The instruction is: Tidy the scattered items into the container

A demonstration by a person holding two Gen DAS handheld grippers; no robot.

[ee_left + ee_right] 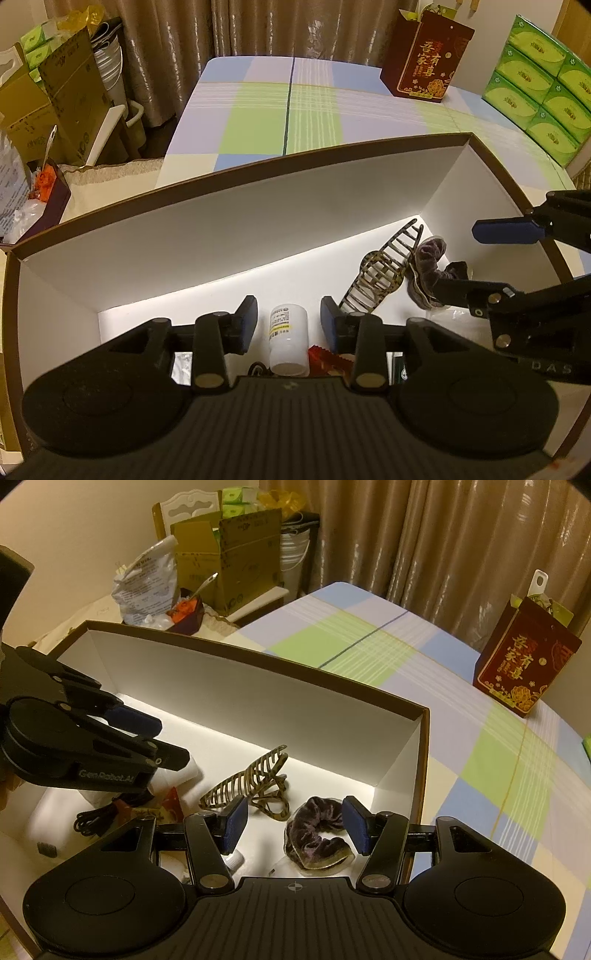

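While both grippers hover over box (258, 701), task looks near done. Left gripper (288, 321) spread, empty, above white bottle (289, 338). Right gripper (295, 823) spread, empty, over scrunchie (317, 830) by right wall. Hair claw (255, 782) mid-floor. No stray items visible on checked cloth (461, 709).

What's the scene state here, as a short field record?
container: open white box, brown rim
in box: hair claw, scrunchie, white bottle, red packet, black cable
left gripper: open, fingers either side of the bottle, not touching
right gripper: open over the scrunchie, holding nothing
outside box: red gift bag on checked cloth
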